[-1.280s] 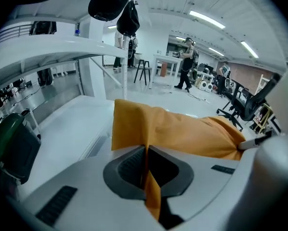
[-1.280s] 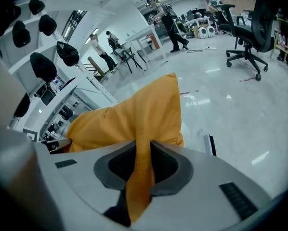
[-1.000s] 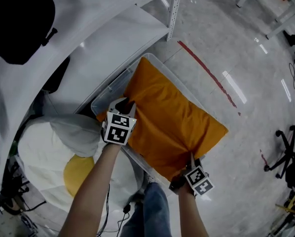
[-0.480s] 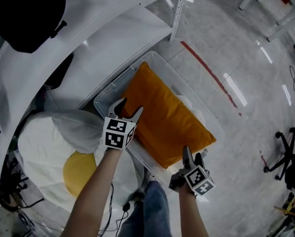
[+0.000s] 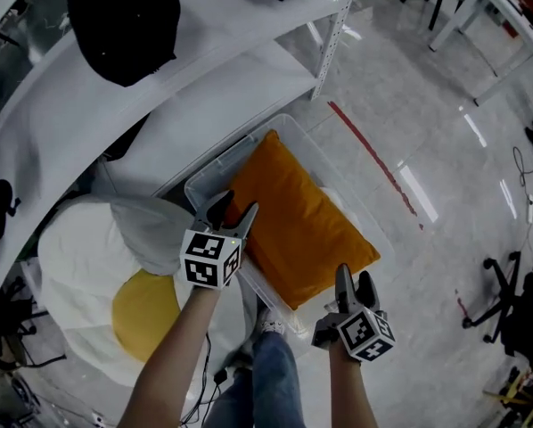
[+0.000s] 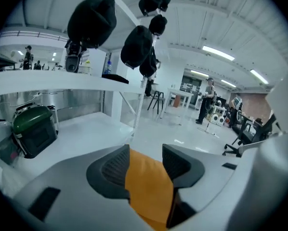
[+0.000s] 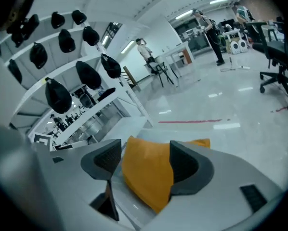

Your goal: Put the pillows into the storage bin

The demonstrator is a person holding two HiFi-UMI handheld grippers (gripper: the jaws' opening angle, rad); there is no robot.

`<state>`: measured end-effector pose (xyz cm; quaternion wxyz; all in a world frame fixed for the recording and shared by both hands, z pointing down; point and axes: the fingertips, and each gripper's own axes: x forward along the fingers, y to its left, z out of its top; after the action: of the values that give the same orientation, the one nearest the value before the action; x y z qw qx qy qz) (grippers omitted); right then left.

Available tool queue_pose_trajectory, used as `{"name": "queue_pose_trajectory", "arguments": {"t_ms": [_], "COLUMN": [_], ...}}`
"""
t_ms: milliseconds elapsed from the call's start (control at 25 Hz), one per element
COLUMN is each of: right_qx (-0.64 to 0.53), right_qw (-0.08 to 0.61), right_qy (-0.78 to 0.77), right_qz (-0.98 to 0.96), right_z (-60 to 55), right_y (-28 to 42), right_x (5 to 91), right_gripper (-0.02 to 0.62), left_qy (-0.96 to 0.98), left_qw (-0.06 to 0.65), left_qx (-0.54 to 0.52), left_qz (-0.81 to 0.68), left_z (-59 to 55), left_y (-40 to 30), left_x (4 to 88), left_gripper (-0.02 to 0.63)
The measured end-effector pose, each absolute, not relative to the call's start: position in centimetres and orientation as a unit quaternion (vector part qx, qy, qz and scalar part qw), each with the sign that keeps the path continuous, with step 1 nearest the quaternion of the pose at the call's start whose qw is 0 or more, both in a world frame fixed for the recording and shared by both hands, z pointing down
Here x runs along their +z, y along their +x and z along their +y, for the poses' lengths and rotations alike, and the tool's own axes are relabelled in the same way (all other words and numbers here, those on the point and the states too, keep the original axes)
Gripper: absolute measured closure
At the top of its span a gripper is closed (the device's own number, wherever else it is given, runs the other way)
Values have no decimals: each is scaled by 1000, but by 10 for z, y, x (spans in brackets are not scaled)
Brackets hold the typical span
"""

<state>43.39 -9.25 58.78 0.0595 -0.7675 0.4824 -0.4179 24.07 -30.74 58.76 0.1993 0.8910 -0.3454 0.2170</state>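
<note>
Head view, left side: yellow pillow [image 5: 146,303] and grey pillow [image 5: 149,232] lie in a white heap on the floor, outside the bin. White shelves [image 5: 213,69] run above them.

Left gripper [image 5: 233,212] hangs just over the near-left corner of the clear storage bin [image 5: 201,184]. Fingers [image 6: 109,170] stand apart. Orange cloth shows in the gap between them, but neither pad presses on it; nothing held. Jaws have just come open and then eased in a little.

Centre: orange pillow [image 5: 298,226] lies inside the bin, slanted, its far corner up against the back wall. A strip of something white shows beside it at the right; cannot tell what.

Right gripper [image 5: 354,282] hangs above the pillow's near-right corner, just outside the bin rim. Fingers [image 7: 101,160] also apart, pillow seen between them and beyond, not touched. Same quick opening, then a slight narrowing.

Right side: red floor line [image 5: 373,163], then a black chair [image 5: 507,297] at the edge.

Against a second ago: both grippers then pinched the pillow's near edge, with the cloth spread out over the rim. Now it is let go and sits lower, within the walls, and both grippers are lifted clear.
</note>
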Motion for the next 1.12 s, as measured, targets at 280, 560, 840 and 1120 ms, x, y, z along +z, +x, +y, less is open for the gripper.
{"name": "queue_pose_trajectory", "arguments": {"t_ms": [280,560,840,1120], "right_qx": [-323,-244,-175,-127], "right_qw": [54,68,79,71], "right_qy": [-740,-722,-719,-698], "right_qz": [587,644,668,701], "right_z": [-111,-119,-104,-94], "right_y": [395,347,313,287], "right_x": [424,270,148,88], "right_gripper": [431,511,582,594], "left_qy": [894,888,890,891], "left_qw": [211,135,89,71], "left_qx": [124,69,23,-3], "left_qz": [-376,-434,-447,-449], "left_z": [-254,-227,-195,-162], "left_y": [199,129,73,52], "left_x": [434,265,128,73], "left_gripper": [479,566,584,586]}}
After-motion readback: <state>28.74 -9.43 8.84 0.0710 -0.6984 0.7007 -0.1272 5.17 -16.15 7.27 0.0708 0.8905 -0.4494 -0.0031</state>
